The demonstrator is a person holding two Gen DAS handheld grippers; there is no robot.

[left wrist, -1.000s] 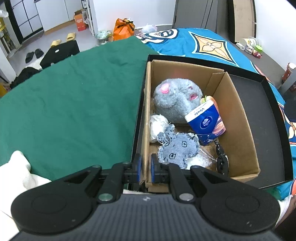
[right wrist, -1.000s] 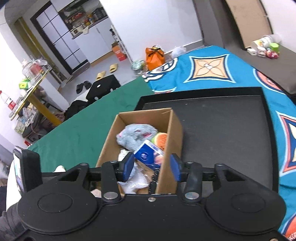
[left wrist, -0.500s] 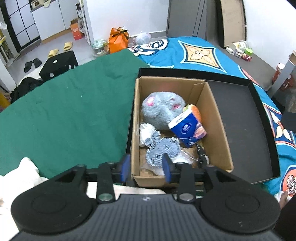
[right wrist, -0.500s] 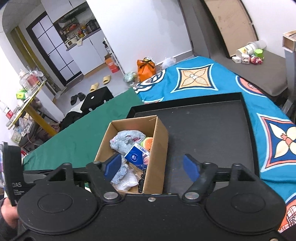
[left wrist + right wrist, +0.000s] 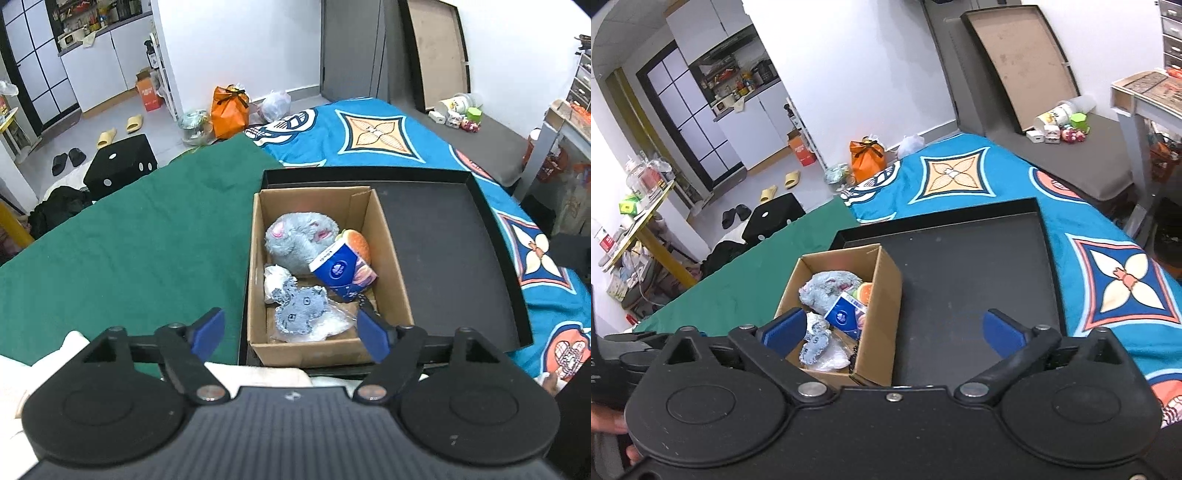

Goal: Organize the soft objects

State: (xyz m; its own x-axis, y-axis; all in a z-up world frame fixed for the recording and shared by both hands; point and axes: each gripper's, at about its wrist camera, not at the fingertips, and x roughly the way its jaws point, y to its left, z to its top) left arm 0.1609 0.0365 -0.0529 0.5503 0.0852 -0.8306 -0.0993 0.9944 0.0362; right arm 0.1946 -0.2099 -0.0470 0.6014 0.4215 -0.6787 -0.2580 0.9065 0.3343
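A cardboard box (image 5: 391,258) (image 5: 882,295) stands in the left part of a black tray (image 5: 461,258) (image 5: 979,266). Inside lie a grey plush mouse (image 5: 295,240) (image 5: 827,286), a blue tissue pack (image 5: 341,271) (image 5: 846,315), a burger toy (image 5: 356,240), a denim plush (image 5: 301,308) (image 5: 814,341) and a white bag (image 5: 275,277). My left gripper (image 5: 291,328) hangs above the box's near edge, jaws opening, nothing between them. My right gripper (image 5: 895,328) is over the box's right wall, jaws opening wide and empty.
The tray rests on a bed with a green blanket (image 5: 129,240) and a blue patterned cover (image 5: 388,136) (image 5: 1108,277). White cloth (image 5: 22,373) lies at the near left. An orange bag (image 5: 229,110), slippers (image 5: 118,129) and a black stool (image 5: 122,162) are on the floor beyond.
Both grippers went from nearly shut to wide open and drew up and back from the box, which now looks smaller. The left jaws were at the box's near wall.
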